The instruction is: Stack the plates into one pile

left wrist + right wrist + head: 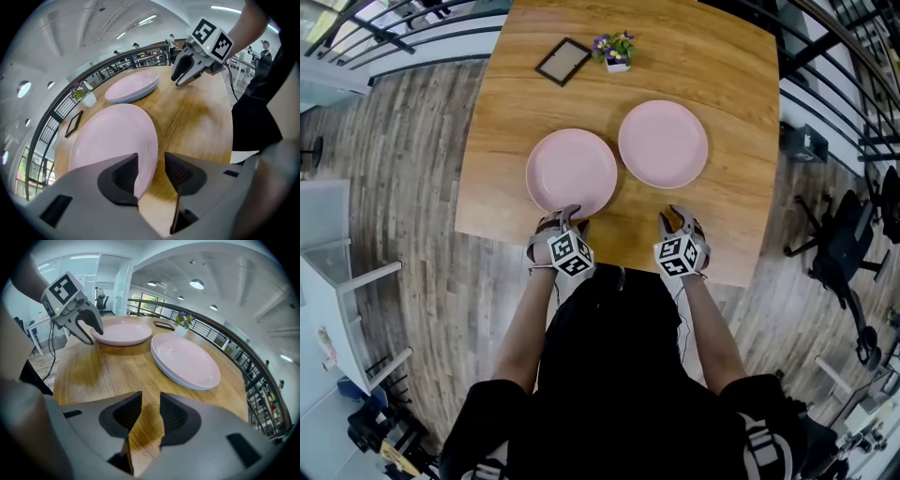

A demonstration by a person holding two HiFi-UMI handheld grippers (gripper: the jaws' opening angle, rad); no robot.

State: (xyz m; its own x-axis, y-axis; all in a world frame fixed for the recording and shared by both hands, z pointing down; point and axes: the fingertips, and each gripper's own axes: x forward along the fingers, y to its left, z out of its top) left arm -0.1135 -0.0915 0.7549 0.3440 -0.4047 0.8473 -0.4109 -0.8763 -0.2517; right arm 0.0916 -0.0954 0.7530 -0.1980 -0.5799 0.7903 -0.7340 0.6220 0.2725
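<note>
Here, two pink plates lie side by side on the wooden surface [727,89], not stacked. The left plate [572,172] sits nearer the person, and the right plate [663,142] is a little farther back. Their rims come just beside each other; from the head view they seem to stay slightly apart.

The left gripper [564,215] slants down at the near rim of the left plate. In its own view its fingers [119,176] stand fairly wide, with the plate's near edge in the gap between them. One finger is over the pink face and the other over bare wood. The pads do not appear to press on the rim, though the edge runs partly behind one finger, so contact there is hard to rule out.

The right gripper [675,217] is over the front part of the surface, near the right plate but apart from it, also slanting down. Its fingers [176,416] are set at a narrow gap with only bare wood showing between them — it holds nothing.

Behind the plates, toward the far edge, a dark frame [562,61] lies flat, and a small white pot of purple flowers [615,52] stands just beside it. A plank floor [412,159] shows around the surface, with a railing [394,37] beyond it.
</note>
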